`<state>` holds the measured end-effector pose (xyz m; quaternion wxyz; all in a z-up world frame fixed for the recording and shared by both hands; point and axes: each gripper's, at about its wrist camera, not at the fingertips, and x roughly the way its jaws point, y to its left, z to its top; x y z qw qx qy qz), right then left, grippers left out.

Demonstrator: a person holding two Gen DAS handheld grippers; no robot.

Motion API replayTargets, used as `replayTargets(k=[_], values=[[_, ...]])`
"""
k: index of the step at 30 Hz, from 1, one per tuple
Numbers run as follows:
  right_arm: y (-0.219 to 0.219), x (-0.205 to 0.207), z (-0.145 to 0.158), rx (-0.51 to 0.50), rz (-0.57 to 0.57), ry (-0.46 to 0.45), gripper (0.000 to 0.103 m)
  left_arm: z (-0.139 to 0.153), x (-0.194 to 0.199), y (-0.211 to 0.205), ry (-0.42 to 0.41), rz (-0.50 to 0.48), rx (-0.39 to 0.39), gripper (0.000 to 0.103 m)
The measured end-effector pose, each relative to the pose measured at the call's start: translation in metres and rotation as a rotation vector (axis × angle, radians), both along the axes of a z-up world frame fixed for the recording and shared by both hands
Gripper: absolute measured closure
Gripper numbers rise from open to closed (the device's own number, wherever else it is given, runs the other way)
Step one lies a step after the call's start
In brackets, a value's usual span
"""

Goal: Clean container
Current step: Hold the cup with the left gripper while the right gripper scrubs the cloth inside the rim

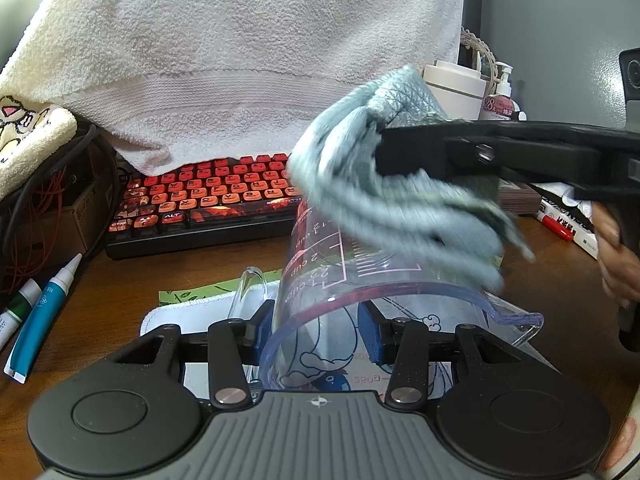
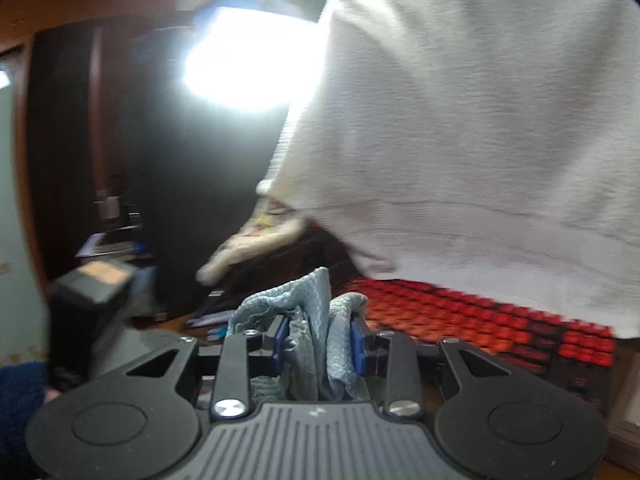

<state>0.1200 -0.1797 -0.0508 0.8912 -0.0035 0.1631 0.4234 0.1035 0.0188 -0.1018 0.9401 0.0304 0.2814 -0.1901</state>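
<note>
**Cloth poised over the held measuring cup**

From the left wrist we see our left gripper (image 1: 316,334) with its fingers pinching the clear measuring cup (image 1: 360,280), tipped on its side above the desk (image 1: 120,280), long axis running toward 12 o'clock. The right gripper (image 1: 404,156) enters from 3 o'clock, holding the grey cloth (image 1: 384,200) touching or just above the cup's far end.

From the right wrist, our fingers clamp the cloth (image 2: 320,340); the cup is out of sight. We judge the cloth must travel toward 6 o'clock.
</note>
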Motion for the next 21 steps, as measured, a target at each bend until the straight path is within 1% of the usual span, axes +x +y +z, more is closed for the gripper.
replayTargets(k=[3, 5, 7, 11, 13, 16, 18, 21], values=[[0.007, -0.009, 0.002, -0.006, 0.087, -0.011, 0.073, 0.0, 0.0, -0.001, 0.0, 0.0, 0.0, 0.059], [0.01, -0.011, 0.003, -0.013, 0.098, -0.016, 0.073, 0.0, 0.0, -0.001, 0.0, 0.0, 0.0, 0.059], [0.008, -0.009, 0.003, -0.014, 0.076, -0.013, 0.073, 0.0, 0.0, -0.001, 0.0, 0.0, 0.001, 0.059], [-0.002, 0.003, 0.001, -0.015, -0.051, -0.011, 0.073, 0.0, -0.001, -0.001, 0.0, 0.0, 0.001, 0.059], [-0.009, 0.008, -0.001, -0.005, -0.095, 0.0, 0.073, 0.0, -0.001, -0.001, -0.001, 0.0, 0.001, 0.059], [-0.011, 0.008, -0.001, -0.002, -0.098, 0.0, 0.073, 0.0, -0.001, 0.0, 0.0, 0.0, 0.0, 0.059], [-0.007, 0.005, -0.001, -0.015, -0.075, -0.014, 0.073, 0.0, -0.002, -0.002, -0.001, 0.0, 0.002, 0.059], [0.0, -0.004, 0.0, -0.014, 0.019, -0.021, 0.073, 0.001, -0.002, -0.001, -0.001, 0.0, 0.001, 0.059]])
